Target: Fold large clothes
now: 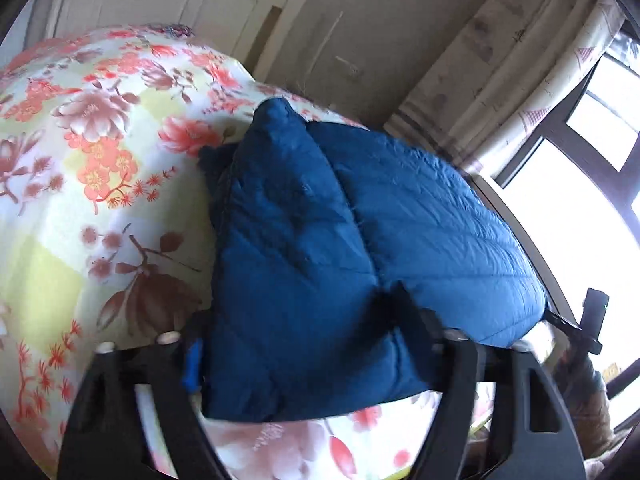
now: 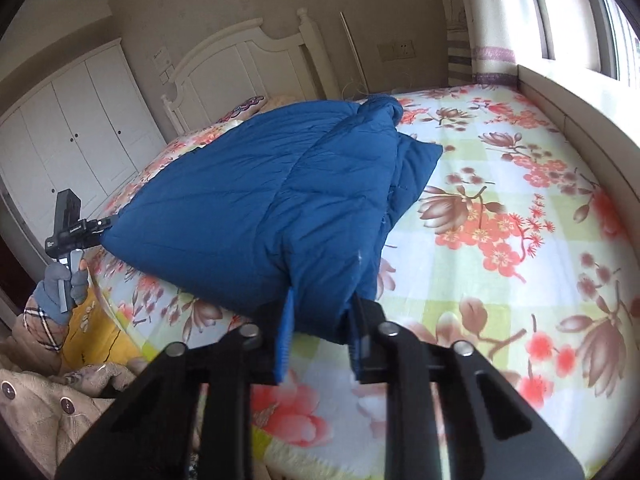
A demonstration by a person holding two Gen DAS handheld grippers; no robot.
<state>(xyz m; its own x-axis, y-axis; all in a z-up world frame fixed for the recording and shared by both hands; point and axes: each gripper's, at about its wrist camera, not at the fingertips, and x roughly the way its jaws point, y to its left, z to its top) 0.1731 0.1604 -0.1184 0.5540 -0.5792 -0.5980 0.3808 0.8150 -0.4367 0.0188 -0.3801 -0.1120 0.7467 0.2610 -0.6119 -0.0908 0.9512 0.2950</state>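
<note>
Bedroom scene, seen along two hand-held grippers. Quilted blue padded jacket [image 2: 256,200], partly folded into a thick pad, lying on a floral pink-and-green bedsheet [image 2: 500,208], near edge lifted. Right hand-held gripper [image 2: 320,340] pinching the jacket's near corner at 12 o'clock from its fingers, likely to carry that edge over for another fold. Left hand-held gripper [image 1: 304,344] likewise closed on the opposite near corner, fabric bunched between its fingers. Both corners held level, probably to keep the fold even. White headboard [image 2: 248,64] beyond, at 11 o'clock.
</note>
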